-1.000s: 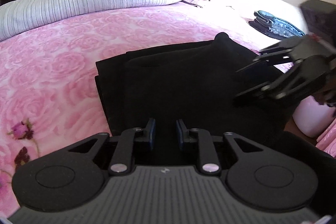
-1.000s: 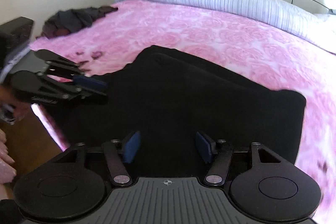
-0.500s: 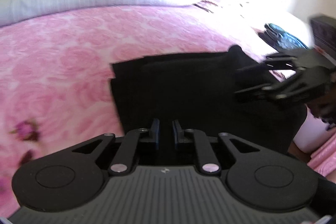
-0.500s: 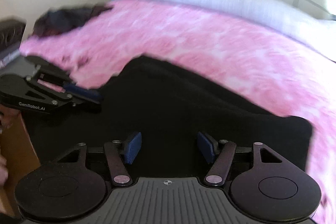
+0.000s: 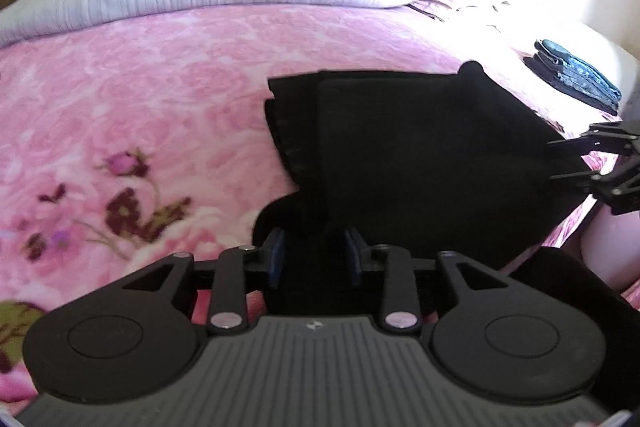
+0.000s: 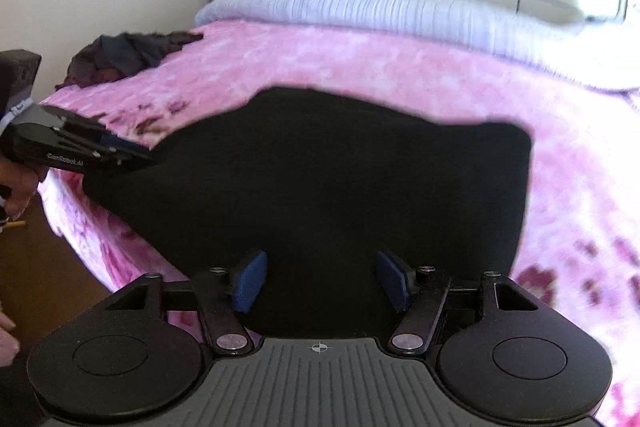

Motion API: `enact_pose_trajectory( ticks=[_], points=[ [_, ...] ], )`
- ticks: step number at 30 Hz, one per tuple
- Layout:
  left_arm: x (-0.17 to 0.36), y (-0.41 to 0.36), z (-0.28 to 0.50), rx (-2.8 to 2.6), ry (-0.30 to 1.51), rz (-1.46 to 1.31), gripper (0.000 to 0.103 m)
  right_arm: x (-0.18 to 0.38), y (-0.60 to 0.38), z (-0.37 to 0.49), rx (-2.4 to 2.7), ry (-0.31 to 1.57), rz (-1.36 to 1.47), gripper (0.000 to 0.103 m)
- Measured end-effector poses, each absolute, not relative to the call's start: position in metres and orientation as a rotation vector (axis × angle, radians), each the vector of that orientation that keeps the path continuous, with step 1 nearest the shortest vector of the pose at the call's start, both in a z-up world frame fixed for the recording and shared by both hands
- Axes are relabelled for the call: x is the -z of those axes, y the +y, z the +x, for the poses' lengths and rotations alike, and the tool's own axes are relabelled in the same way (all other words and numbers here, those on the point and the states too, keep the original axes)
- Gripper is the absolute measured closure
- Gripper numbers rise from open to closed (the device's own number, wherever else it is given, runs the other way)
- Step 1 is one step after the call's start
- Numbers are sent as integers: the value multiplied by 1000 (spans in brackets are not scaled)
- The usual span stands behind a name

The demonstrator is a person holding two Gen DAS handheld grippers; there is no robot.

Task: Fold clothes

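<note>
left tool (image 5: 314,261) now opening, releasing black garment (image 5: 420,155) | right tool (image 6: 320,281) hanging open (fold laid on bed (image 5: 160,87))

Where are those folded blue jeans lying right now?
In the left wrist view, the folded jeans lie at the far right edge of the pink bedspread, beyond the black garment and above the right hand-held gripper.

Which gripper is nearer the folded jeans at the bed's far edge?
Right. The right gripper sits just below the folded jeans; the left gripper is at the black garment's opposite corner.
</note>
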State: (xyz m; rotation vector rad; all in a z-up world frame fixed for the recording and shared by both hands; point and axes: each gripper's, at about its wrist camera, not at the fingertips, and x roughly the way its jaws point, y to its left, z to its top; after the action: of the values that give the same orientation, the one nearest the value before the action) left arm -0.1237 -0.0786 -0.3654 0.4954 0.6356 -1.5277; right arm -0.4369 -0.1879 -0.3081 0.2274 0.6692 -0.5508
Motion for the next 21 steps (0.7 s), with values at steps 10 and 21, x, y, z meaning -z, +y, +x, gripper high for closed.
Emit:
enact_pose_trajectory(
  ticks=[10,21],
  points=[
    [361,-68,-164,1502,513,654,78,321,-178,-454,612,668,240,39],
    [353,-66,-181,1423,470,749,78,300,-153,-472,636,654,208,38]
  ],
)
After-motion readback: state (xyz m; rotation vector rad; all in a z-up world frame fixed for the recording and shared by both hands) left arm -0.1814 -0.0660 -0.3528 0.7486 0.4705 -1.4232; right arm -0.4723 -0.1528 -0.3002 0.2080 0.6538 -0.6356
